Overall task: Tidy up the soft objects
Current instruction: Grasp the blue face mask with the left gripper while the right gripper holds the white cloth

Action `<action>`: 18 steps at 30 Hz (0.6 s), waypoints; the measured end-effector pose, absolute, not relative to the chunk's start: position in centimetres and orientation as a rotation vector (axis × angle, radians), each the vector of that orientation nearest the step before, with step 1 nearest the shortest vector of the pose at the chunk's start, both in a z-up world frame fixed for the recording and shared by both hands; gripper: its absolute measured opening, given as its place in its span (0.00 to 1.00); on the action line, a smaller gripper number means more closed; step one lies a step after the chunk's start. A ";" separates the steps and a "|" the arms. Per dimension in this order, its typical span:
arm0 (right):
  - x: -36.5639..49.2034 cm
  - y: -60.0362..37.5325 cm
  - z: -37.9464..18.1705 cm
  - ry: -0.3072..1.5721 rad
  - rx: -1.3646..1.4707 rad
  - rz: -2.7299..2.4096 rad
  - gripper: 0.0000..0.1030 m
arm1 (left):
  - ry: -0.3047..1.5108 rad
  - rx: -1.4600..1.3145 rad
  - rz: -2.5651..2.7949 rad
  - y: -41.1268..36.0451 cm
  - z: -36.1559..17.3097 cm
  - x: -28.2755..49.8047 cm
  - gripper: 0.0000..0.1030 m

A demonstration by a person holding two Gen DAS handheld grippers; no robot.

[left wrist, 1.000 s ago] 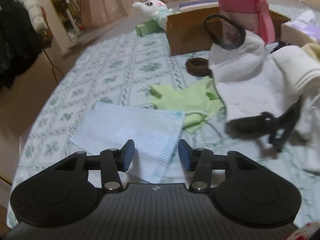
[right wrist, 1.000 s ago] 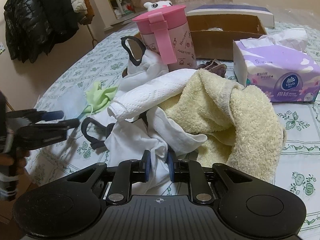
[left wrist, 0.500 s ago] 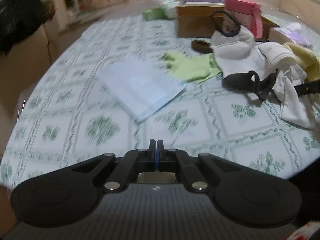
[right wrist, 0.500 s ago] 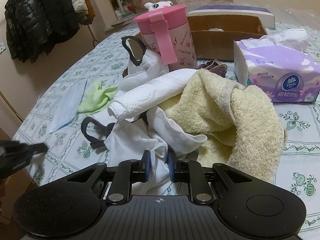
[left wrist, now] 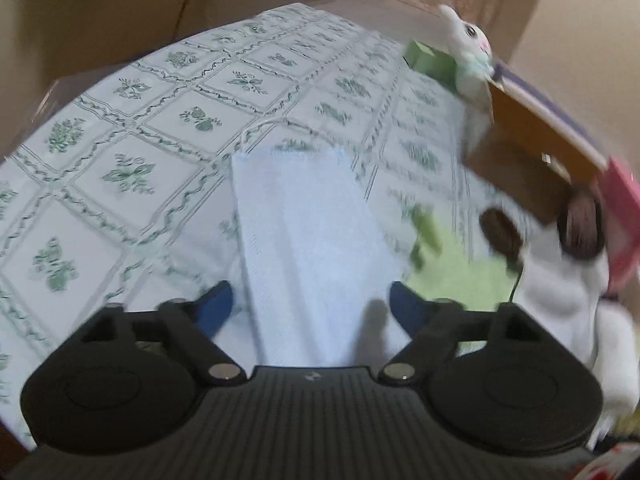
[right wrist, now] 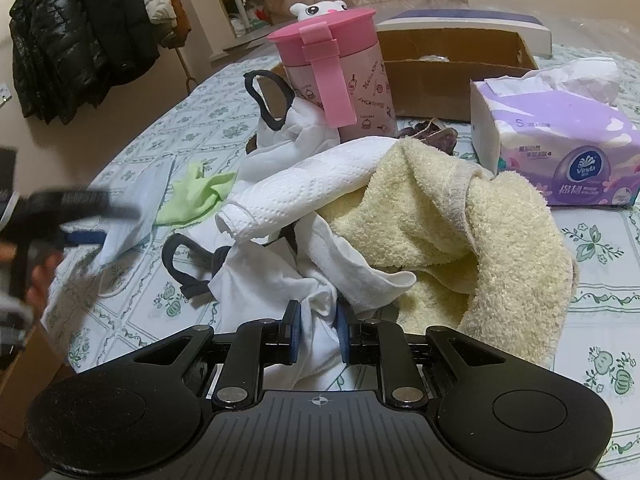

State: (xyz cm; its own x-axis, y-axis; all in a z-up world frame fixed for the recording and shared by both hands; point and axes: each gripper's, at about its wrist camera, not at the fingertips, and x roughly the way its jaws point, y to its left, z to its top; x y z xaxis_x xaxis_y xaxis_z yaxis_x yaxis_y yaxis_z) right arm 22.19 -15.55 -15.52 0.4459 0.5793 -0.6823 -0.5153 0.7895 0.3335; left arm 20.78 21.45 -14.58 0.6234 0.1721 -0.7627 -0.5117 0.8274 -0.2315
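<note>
My left gripper [left wrist: 312, 304] is open wide, a finger on each side of a flat pale blue cloth [left wrist: 304, 240] on the tablecloth. A light green cloth [left wrist: 456, 272] lies to its right. My right gripper [right wrist: 316, 334] is shut on a white garment with black trim [right wrist: 316, 292] at the front of a heap. The heap also holds a white waffle towel [right wrist: 316, 184] and a yellow terry towel [right wrist: 460, 232]. The left gripper shows blurred in the right wrist view [right wrist: 84, 220], by the blue cloth [right wrist: 140, 204].
A pink lidded jug [right wrist: 336, 76], a cardboard box [right wrist: 448, 72] and a purple tissue pack [right wrist: 560, 136] stand behind the heap. A white plush toy [left wrist: 468, 52] and a green box [left wrist: 432, 60] sit at the far side. Dark jackets [right wrist: 76, 36] hang at left.
My left gripper went from open to shut to open wide, swinging back over the blue cloth, now straddling it. My right gripper and its garment have stayed put.
</note>
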 end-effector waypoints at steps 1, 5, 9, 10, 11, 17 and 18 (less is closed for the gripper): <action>22.2 -15.6 -15.5 0.877 0.082 0.681 0.18 | 0.807 -0.476 0.405 21.6 -14.6 21.2 0.83; 22.4 -15.7 -15.6 0.878 0.092 0.686 0.18 | 0.836 -0.348 0.438 20.4 -15.0 22.2 0.70; 22.2 -15.7 -15.7 0.870 0.087 0.686 0.18 | 0.813 -0.226 0.407 19.5 -15.2 20.5 0.09; 22.2 -15.7 -15.7 0.869 0.086 0.686 0.18 | 0.819 -0.238 0.387 19.6 -15.2 20.0 0.03; 22.1 -15.7 -15.7 0.868 0.085 0.686 0.18 | 0.821 -0.246 0.368 19.8 -15.2 19.5 0.03; 22.0 -15.6 -15.6 0.868 0.080 0.685 0.18 | 0.866 -0.168 0.291 18.5 -14.7 15.4 0.02; 21.9 -15.5 -15.6 0.867 0.075 0.685 0.18 | 0.873 -0.161 0.278 18.3 -14.6 14.7 0.02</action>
State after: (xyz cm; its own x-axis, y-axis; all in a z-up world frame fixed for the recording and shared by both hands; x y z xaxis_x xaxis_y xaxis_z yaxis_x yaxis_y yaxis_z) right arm 21.91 -15.53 -15.57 0.4496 0.5825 -0.6772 -0.5240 0.7860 0.3282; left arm 14.67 18.30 -14.64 0.6101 0.1740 -0.7730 -0.3047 0.9521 -0.0263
